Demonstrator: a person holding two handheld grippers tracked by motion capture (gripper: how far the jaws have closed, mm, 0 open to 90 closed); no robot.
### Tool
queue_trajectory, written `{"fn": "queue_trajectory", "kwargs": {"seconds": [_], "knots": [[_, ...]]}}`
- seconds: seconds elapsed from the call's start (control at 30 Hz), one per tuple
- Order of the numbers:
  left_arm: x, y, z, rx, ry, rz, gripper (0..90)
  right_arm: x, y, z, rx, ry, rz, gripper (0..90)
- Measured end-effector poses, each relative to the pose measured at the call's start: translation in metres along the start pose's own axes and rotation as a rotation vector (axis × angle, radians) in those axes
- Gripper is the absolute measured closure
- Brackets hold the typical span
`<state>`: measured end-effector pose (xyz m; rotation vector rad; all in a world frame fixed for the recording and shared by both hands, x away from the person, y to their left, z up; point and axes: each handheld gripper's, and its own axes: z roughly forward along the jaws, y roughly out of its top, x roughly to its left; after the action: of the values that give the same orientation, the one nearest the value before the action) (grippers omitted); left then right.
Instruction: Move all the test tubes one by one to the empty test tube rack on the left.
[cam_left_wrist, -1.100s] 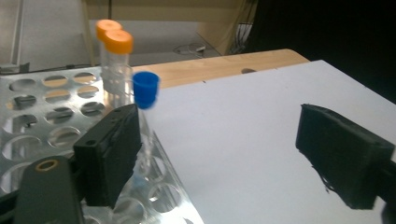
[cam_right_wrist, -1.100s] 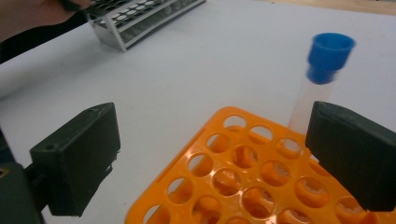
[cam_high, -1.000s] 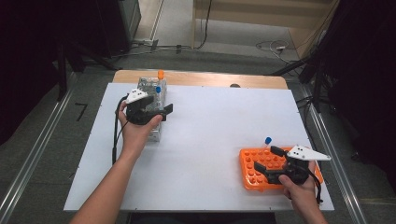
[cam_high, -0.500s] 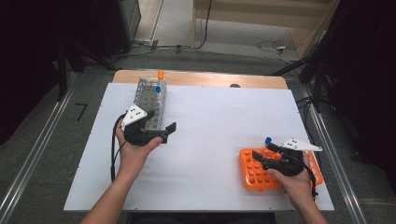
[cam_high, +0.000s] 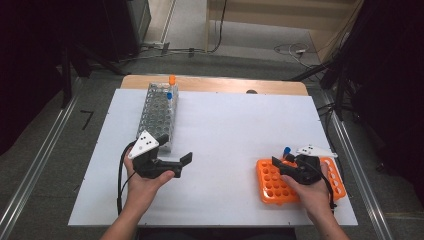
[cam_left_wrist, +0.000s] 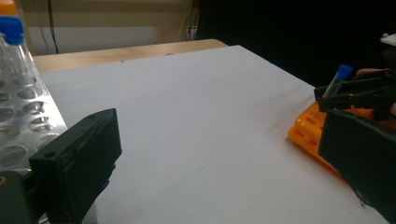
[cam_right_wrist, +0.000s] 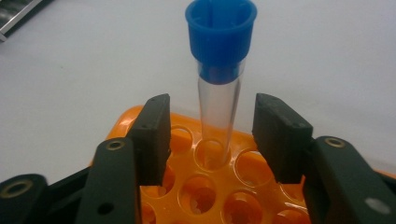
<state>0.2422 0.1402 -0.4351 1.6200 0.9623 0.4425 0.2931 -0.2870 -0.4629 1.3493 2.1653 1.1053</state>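
Note:
A clear tube with a blue cap (cam_right_wrist: 219, 93) stands in a hole at the far edge of the orange rack (cam_right_wrist: 187, 186). My right gripper (cam_right_wrist: 215, 112) is open, with one jaw on each side of the tube and a gap to both. From above, this tube (cam_high: 287, 150) rises at the orange rack's (cam_high: 270, 190) left end, by my right gripper (cam_high: 281, 162). My left gripper (cam_high: 175, 149) is open and holds nothing, just in front of the clear rack (cam_high: 159, 115). That rack carries an orange-capped tube (cam_high: 172, 80) and a blue-capped tube (cam_high: 169, 96).
The white table (cam_high: 230, 125) stretches wide between the two racks, with a wooden strip (cam_high: 215, 84) along its far edge. In the left gripper view the clear rack (cam_left_wrist: 23, 121) lies at the left and the orange rack (cam_left_wrist: 306, 126) at the right.
My left gripper has drawn back from the clear rack toward the person, still open. My right gripper has edged left over the orange rack to the blue-capped tube.

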Motion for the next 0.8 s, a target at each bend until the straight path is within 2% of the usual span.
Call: {"fn": "queue_trajectory", "kwargs": {"seconds": [0.1,0.23,0.33,0.5,0.63,0.8], "knots": [[-0.005,-0.003,-0.004,0.007,-0.003,0.009,0.0,0.000,0.000,0.001,0.009,-0.007,-0.002,52.0],[-0.009,-0.005,-0.009,0.002,-0.006,0.001,0.0,0.001,0.001,0.004,0.026,-0.029,0.000,57.5],[-0.011,-0.007,-0.010,0.010,0.002,0.020,0.0,0.002,0.002,0.005,0.033,-0.057,0.003,63.3],[-0.012,-0.008,-0.009,0.011,-0.003,0.017,0.0,0.003,0.002,0.005,0.023,-0.052,-0.004,73.0],[-0.014,-0.009,-0.007,0.016,-0.007,0.022,0.0,0.004,0.001,0.005,0.014,-0.046,-0.004,73.9],[-0.016,-0.009,-0.005,0.018,-0.015,0.027,0.0,0.003,0.000,0.001,-0.030,-0.040,0.001,74.0]]}}
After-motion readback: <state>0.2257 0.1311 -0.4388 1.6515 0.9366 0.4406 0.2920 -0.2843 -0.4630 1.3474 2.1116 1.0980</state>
